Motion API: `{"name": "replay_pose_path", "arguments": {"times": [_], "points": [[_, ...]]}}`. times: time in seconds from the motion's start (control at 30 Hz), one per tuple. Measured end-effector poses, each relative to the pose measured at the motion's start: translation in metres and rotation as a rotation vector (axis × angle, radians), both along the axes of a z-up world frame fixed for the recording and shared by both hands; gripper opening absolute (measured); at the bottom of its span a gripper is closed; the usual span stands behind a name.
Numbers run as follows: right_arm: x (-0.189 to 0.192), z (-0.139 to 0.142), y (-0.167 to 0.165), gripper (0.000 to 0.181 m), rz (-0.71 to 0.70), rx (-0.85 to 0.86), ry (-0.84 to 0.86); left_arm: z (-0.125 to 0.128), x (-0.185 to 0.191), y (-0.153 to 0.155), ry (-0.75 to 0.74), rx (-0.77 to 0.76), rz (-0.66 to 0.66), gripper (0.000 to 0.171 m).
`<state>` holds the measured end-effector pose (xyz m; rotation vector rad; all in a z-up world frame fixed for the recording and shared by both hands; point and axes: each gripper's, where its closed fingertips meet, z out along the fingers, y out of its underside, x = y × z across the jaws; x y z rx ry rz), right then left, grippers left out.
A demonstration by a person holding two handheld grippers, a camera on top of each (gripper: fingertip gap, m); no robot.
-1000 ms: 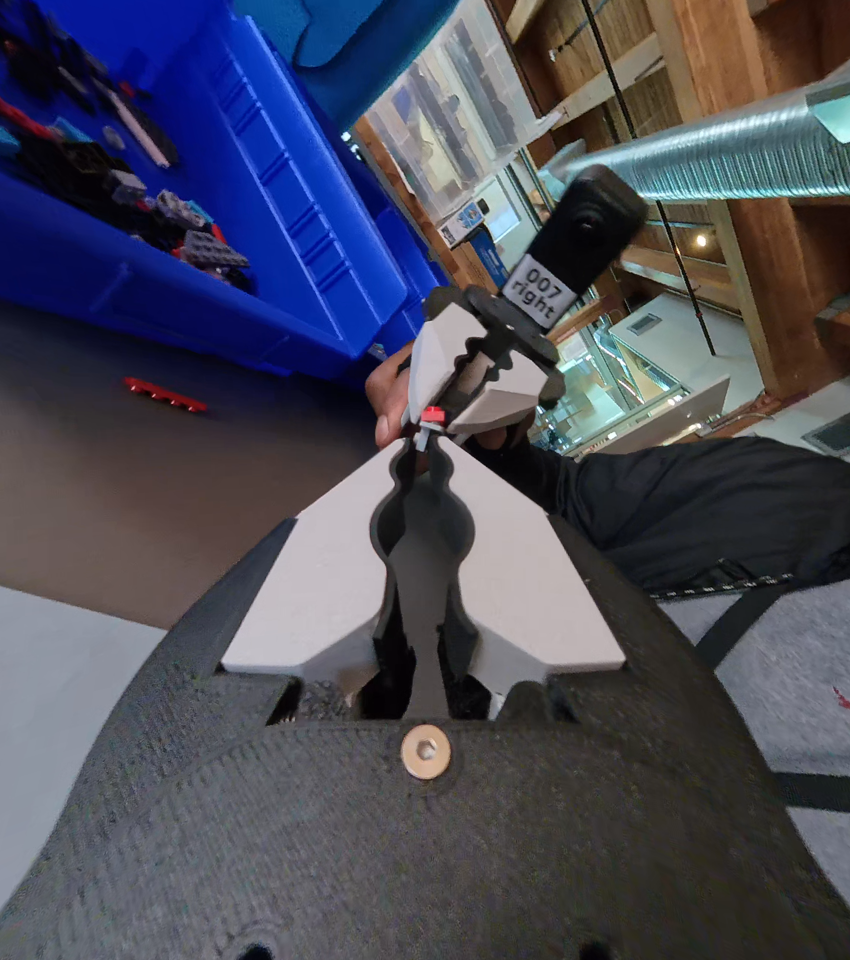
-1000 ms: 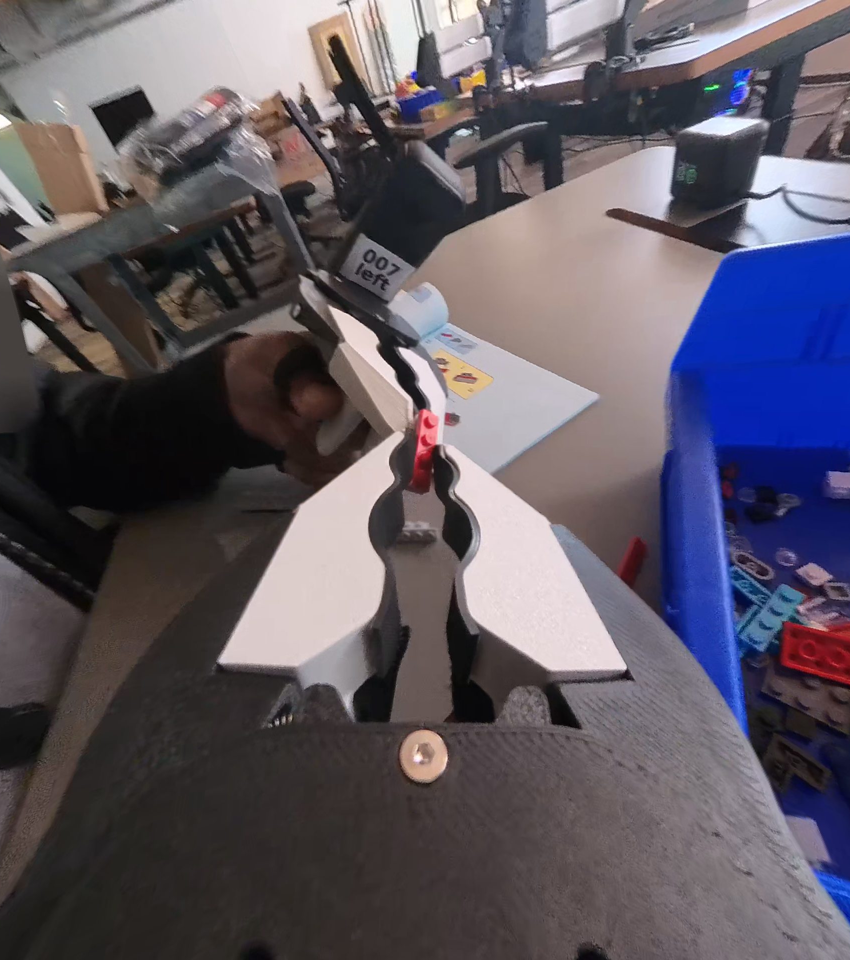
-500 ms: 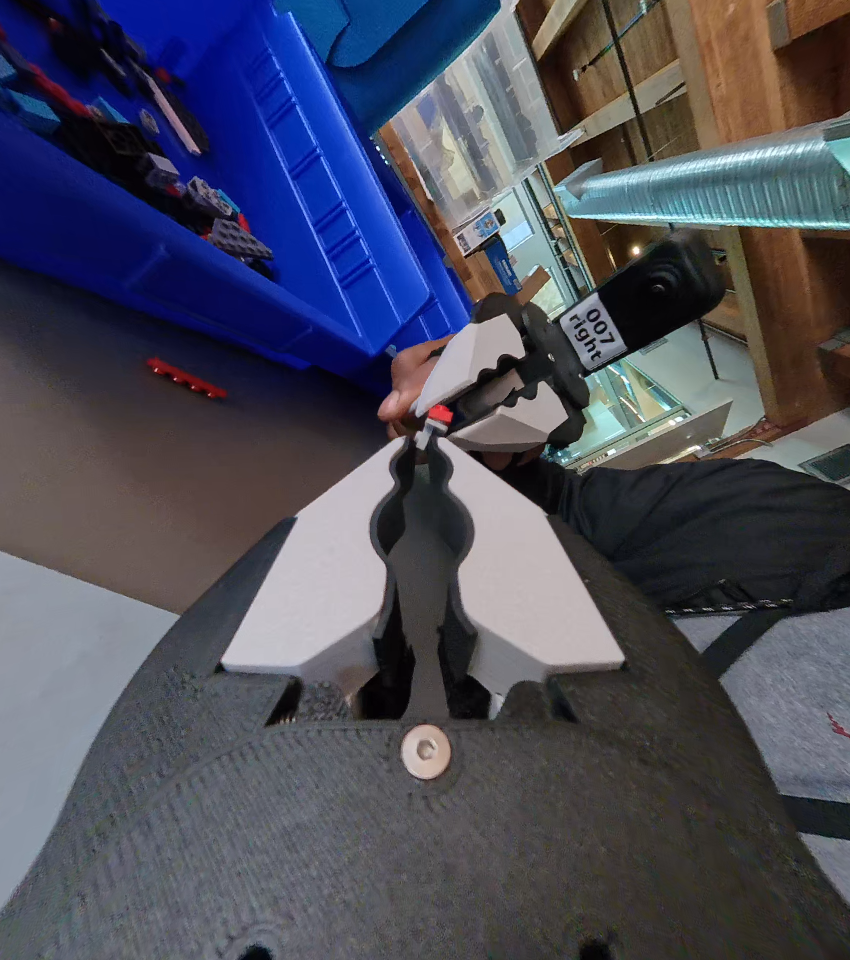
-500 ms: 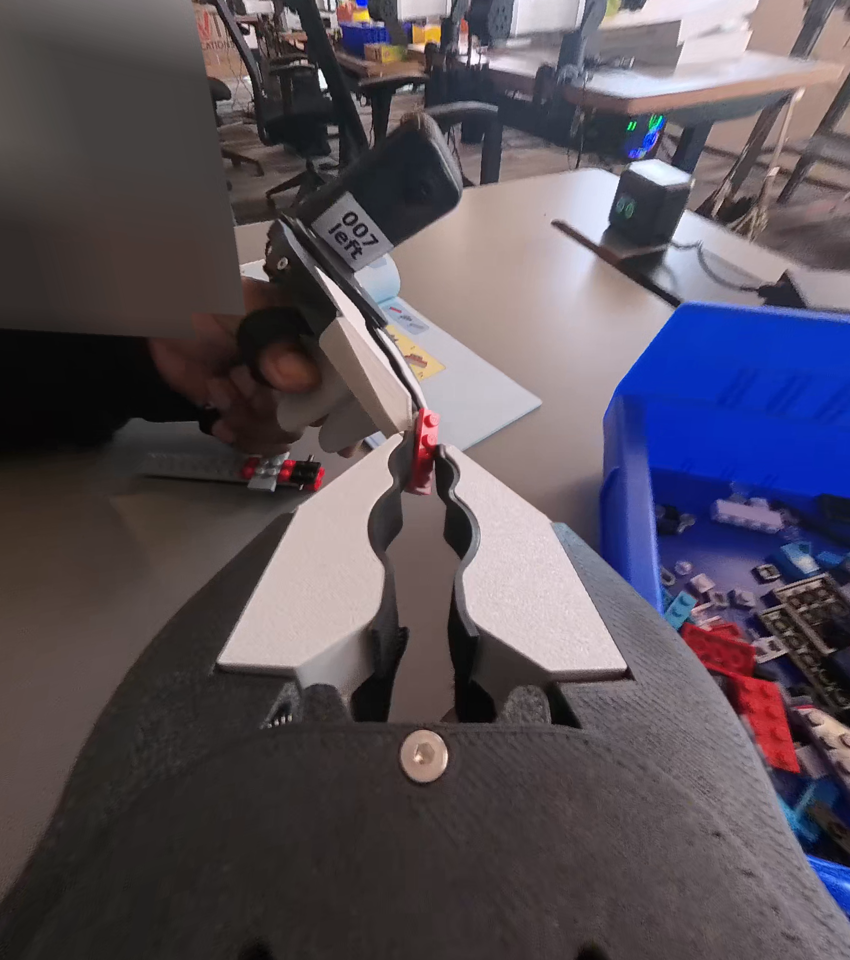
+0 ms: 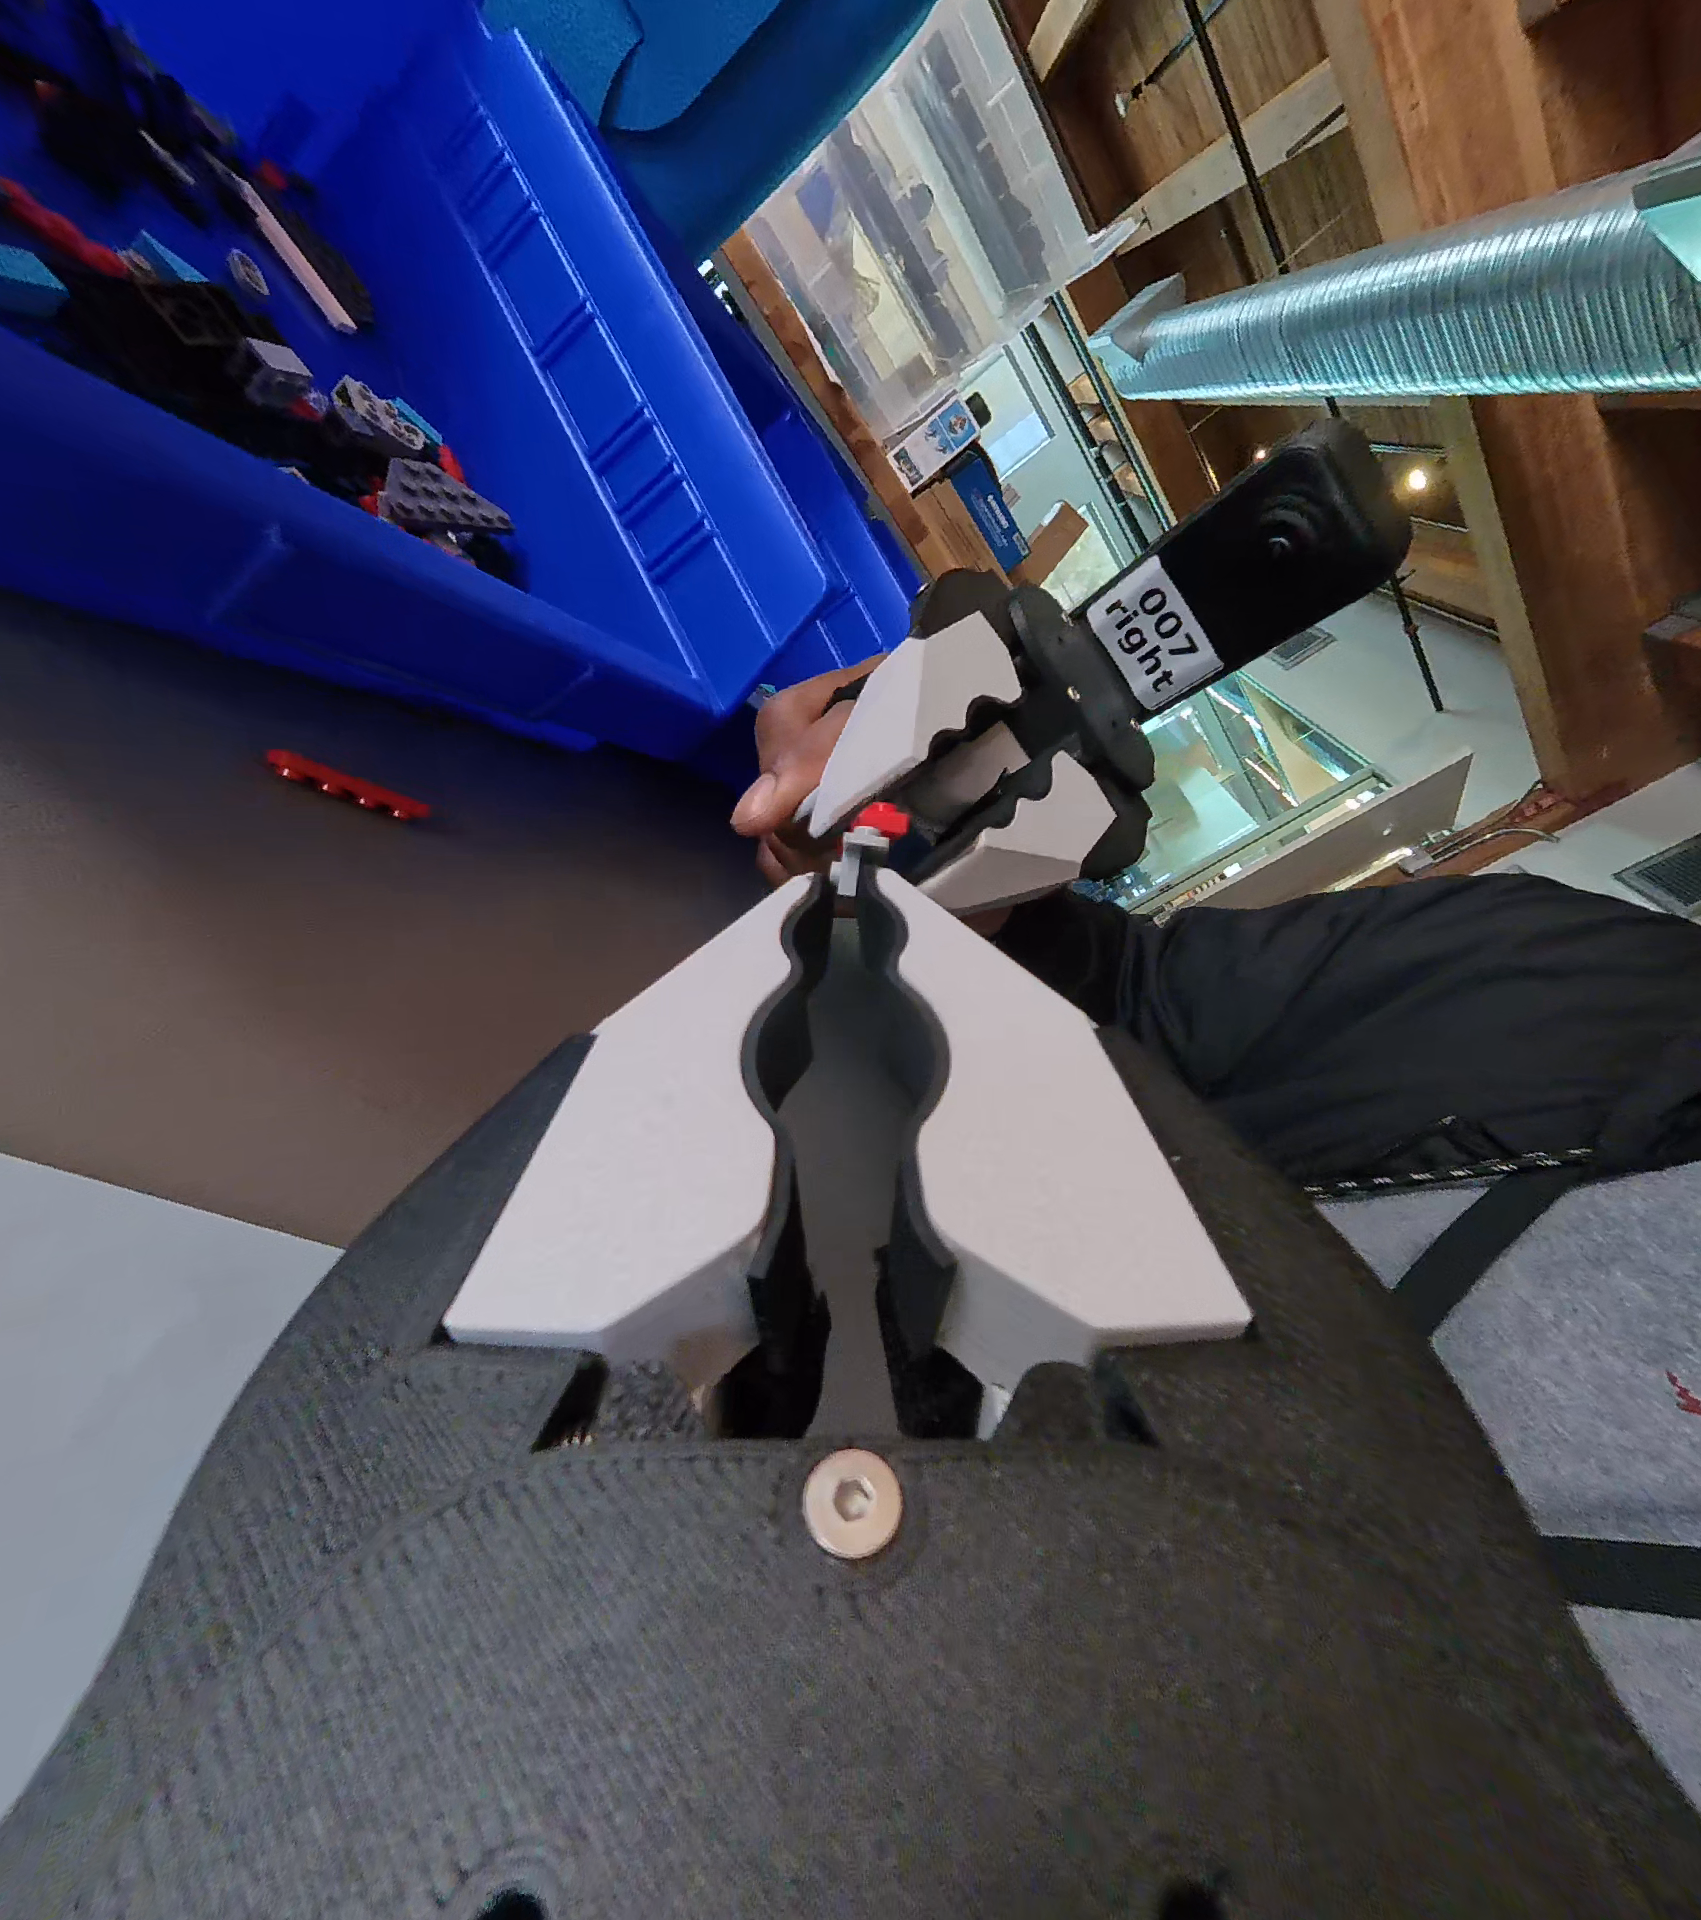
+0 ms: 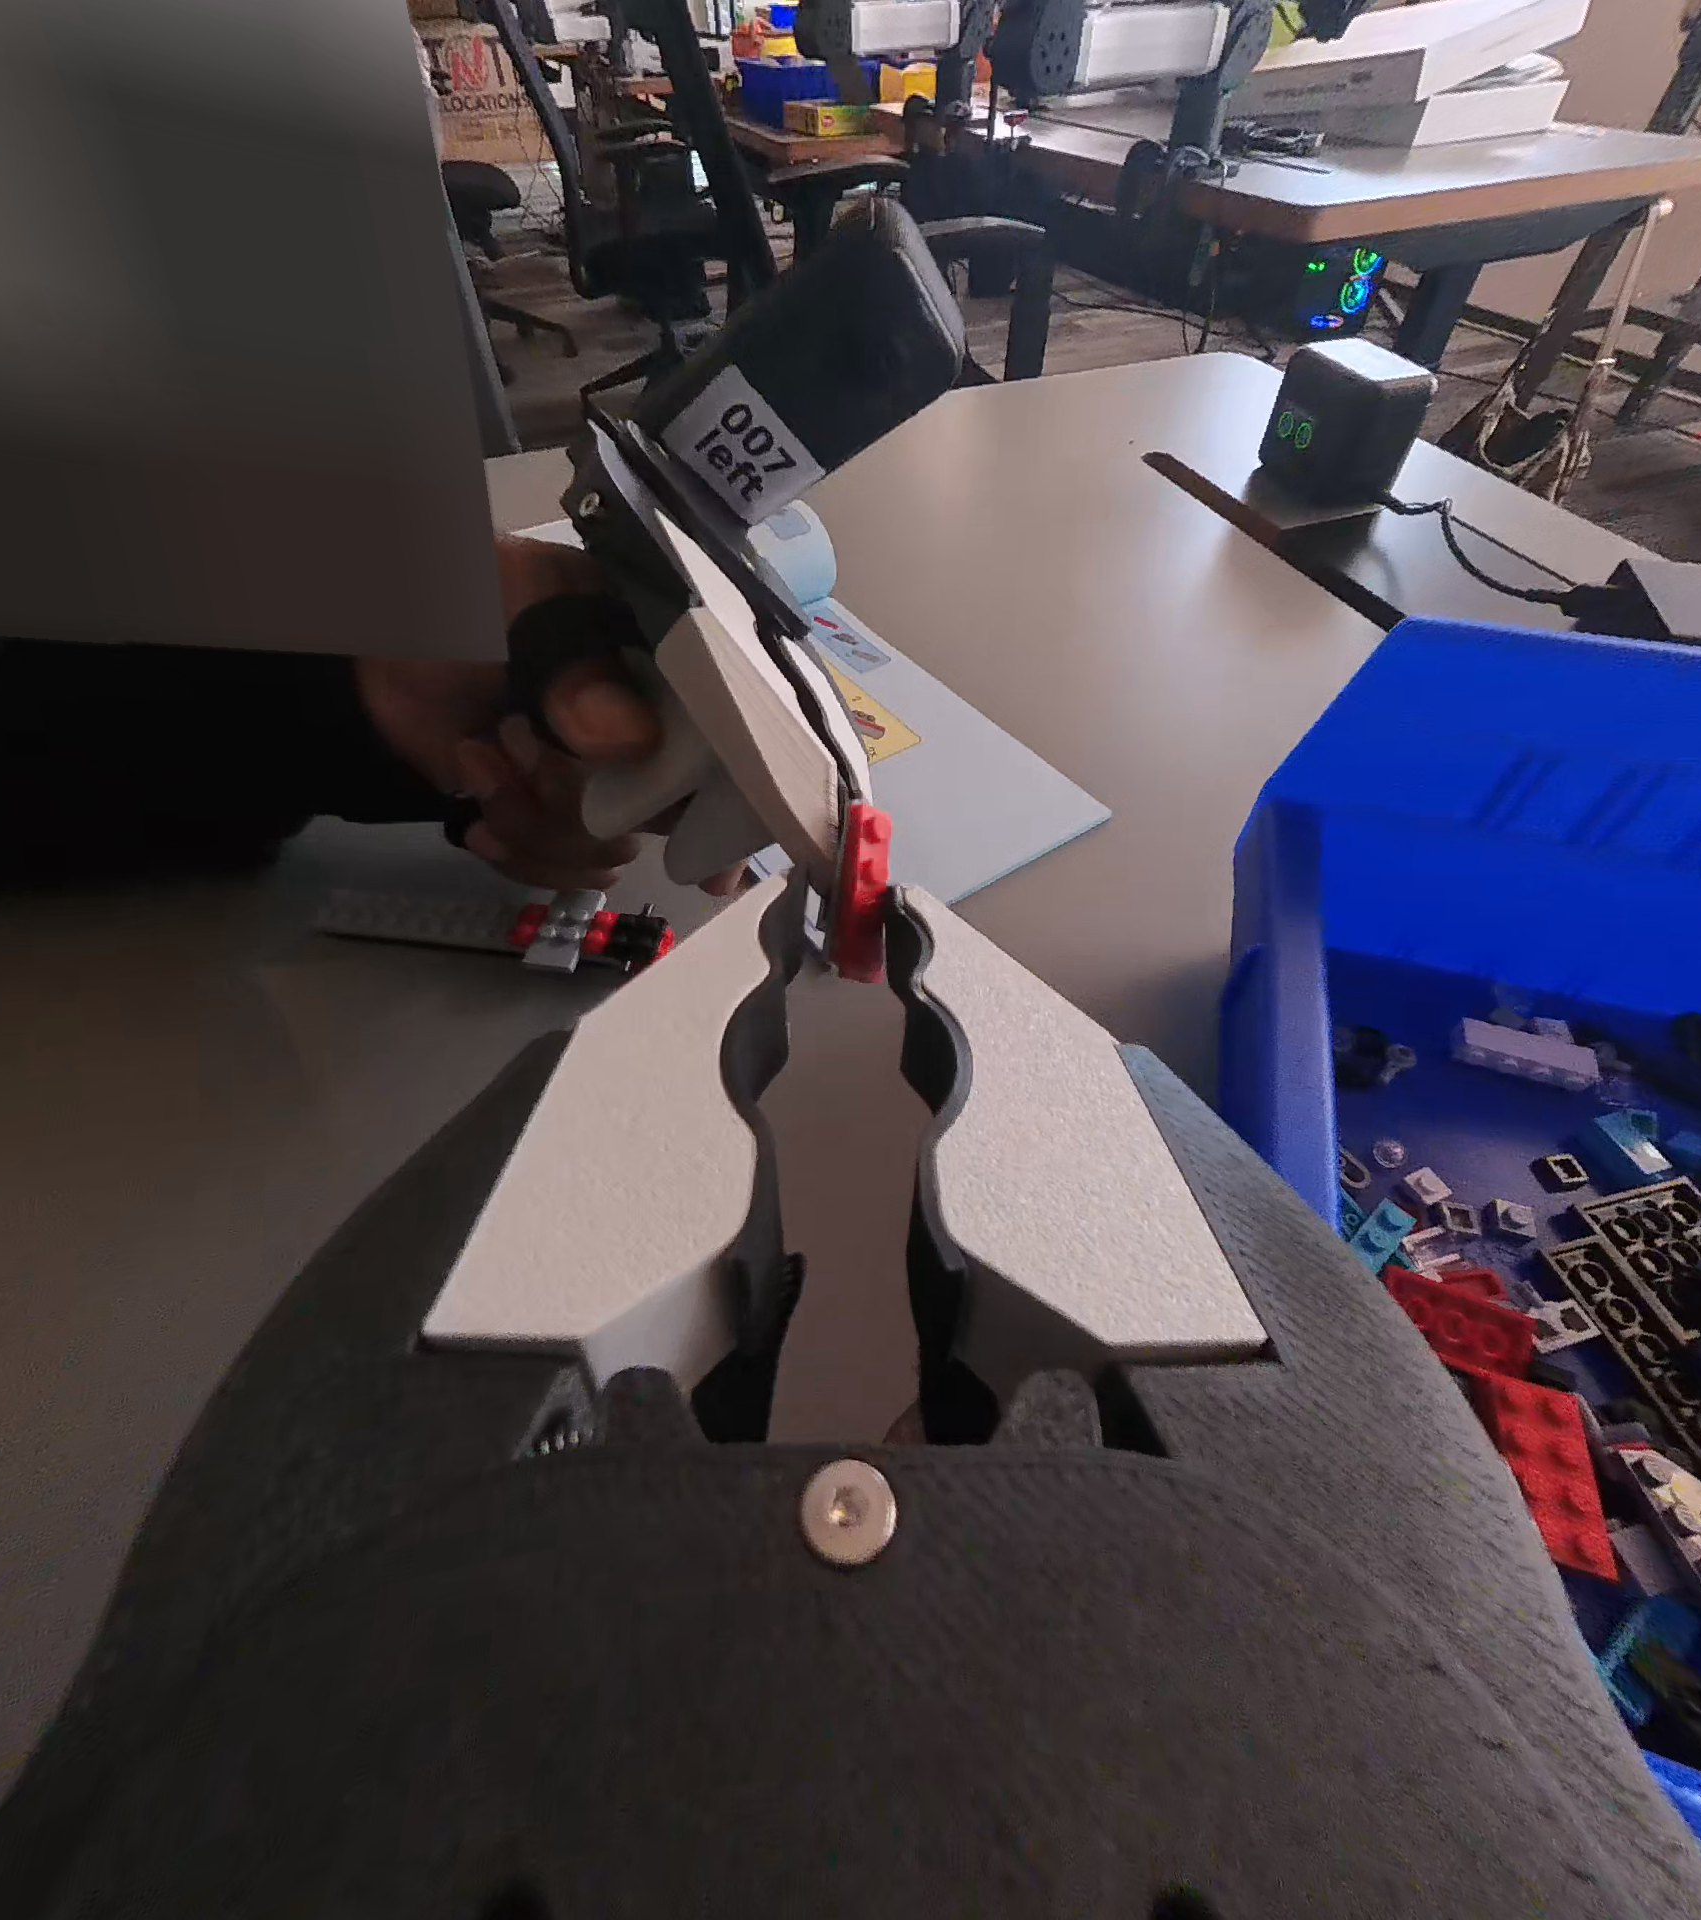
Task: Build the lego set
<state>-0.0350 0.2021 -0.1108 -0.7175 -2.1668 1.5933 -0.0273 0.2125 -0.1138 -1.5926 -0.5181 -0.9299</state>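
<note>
Both grippers meet tip to tip above the brown table (image 6: 150, 1091). My right gripper (image 6: 841, 914) is shut on a small red plate (image 6: 865, 883), held upright with its studs facing right. My left gripper (image 5: 851, 896) is shut on a thin grey piece (image 5: 851, 868) that lies against the red plate (image 5: 872, 821). In the right wrist view the left gripper (image 6: 841, 821) comes down from the upper left onto the plate's top. In the left wrist view the right gripper (image 5: 872, 831) sits just beyond my fingertips. A part-built grey strip with red and black pieces (image 6: 534, 925) lies on the table.
A blue bin (image 6: 1552, 831) with several loose pieces stands to the right; it also shows in the left wrist view (image 5: 202, 582). A pale blue instruction booklet (image 6: 960, 790) lies behind the grippers. A loose red piece (image 5: 347, 790) lies by the bin. A black box (image 6: 1345, 416) sits farther back. Both grippers' tips are close together, under 4 cm apart.
Both grippers have stayed tip to tip on the pieces while tilting. The right wrist view has swung downward, so the part-built strip now shows. The right gripper's fingers stand a little wider apart.
</note>
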Motion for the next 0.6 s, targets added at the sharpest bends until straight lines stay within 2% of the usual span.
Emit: {"name": "replay_pose_path", "arguments": {"times": [0.27,0.47,0.6], "points": [[0.001,-0.013,-0.006,0.026,0.009,0.03,-0.046,-0.004,0.001,0.001,0.007,-0.029,0.002,0.003],[-0.002,-0.008,-0.003,0.02,-0.018,0.026,-0.001,-0.008,-0.002,0.0,-0.004,-0.05,0.015,0.003],[-0.004,-0.011,-0.002,0.019,-0.031,0.086,0.047,-0.01,-0.003,0.0,-0.021,-0.058,0.02,0.003]]}}
